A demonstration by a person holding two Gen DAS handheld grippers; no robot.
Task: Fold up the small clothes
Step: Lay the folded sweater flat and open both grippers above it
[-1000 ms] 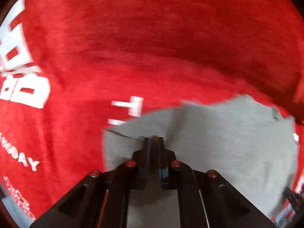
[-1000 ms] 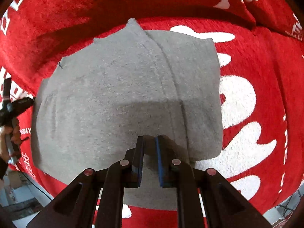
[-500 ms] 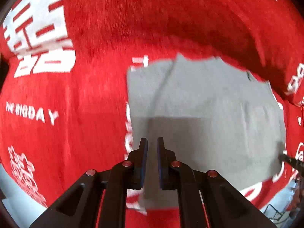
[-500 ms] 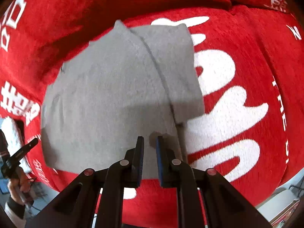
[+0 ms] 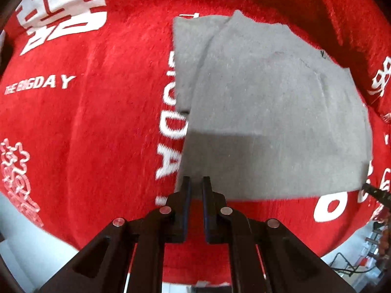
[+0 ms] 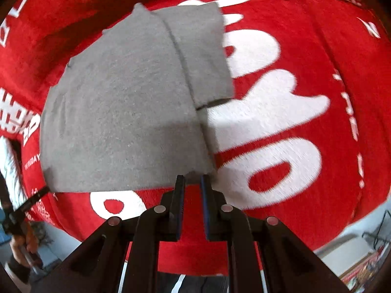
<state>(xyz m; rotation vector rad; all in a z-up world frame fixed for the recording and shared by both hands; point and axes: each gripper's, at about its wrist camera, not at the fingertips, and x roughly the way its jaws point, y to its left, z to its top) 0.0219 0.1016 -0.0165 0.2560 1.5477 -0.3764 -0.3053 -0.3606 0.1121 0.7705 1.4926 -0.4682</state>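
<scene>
Garment: grey garment (image 5: 268, 112) lies flat on the red blanket (image 5: 97, 127), partly folded, long axis running away from both cameras.
Left gripper (image 5: 194, 183): fingers nearly closed, empty, at its near-left corner.
Right gripper (image 6: 192, 182): fingers opening, empty, at the near-right corner.
Unclear: what carries the blanket; layers under the fold.

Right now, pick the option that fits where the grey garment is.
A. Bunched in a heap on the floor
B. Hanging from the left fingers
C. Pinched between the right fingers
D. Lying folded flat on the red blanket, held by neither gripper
D: the grey garment lies flat on the red blanket, one layer folded over another; nothing sits between either gripper's fingers.
</scene>
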